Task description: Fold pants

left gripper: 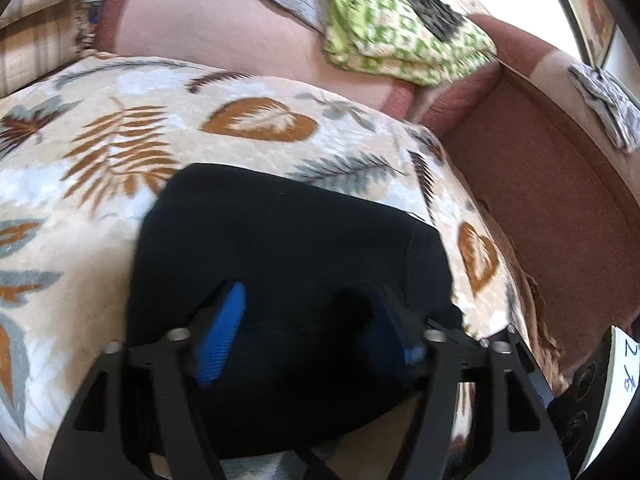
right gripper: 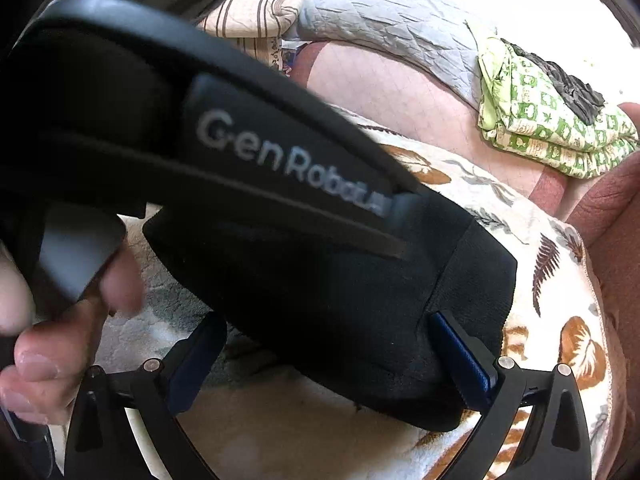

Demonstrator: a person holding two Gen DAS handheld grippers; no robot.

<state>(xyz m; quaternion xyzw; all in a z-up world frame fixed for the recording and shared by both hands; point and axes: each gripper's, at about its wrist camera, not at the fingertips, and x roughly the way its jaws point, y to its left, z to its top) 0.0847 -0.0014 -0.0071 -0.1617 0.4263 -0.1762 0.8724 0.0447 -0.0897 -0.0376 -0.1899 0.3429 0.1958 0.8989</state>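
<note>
Black pants (left gripper: 288, 264) folded into a compact bundle, lying on a leaf-print blanket (left gripper: 120, 152), directly under and ahead of the left gripper (left gripper: 316, 336). Left gripper jaws apart, blue pads (left gripper: 224, 332) spread over the dark cloth, one pad to each side, not pinching it as far as the blur allows. Fabric bulging up between the fingers, the right pad half lost against the black.

Over on the right wrist view: right gripper (right gripper: 340, 364) wide apart, jaws straddling the near end of the pants (right gripper: 360, 320). Right-hand pad (right gripper: 464, 360) just beside the bundle's edge, left-hand pad standing clear over the blanket (right gripper: 568, 340). No clamp on the cloth visible.

Crossing above and ahead of the right gripper, the black body of the other handheld gripper (right gripper: 200, 120), lettering on its side, with a person's fingers (right gripper: 48, 360) wrapped around its grip at the left of the right gripper.

Beyond both grippers, well apart from the pants: a pinkish-brown sofa (left gripper: 540, 184), a folded green patterned cloth (left gripper: 400, 40) with something dark on top, and a grey quilted cover (right gripper: 392, 28) farther back.
</note>
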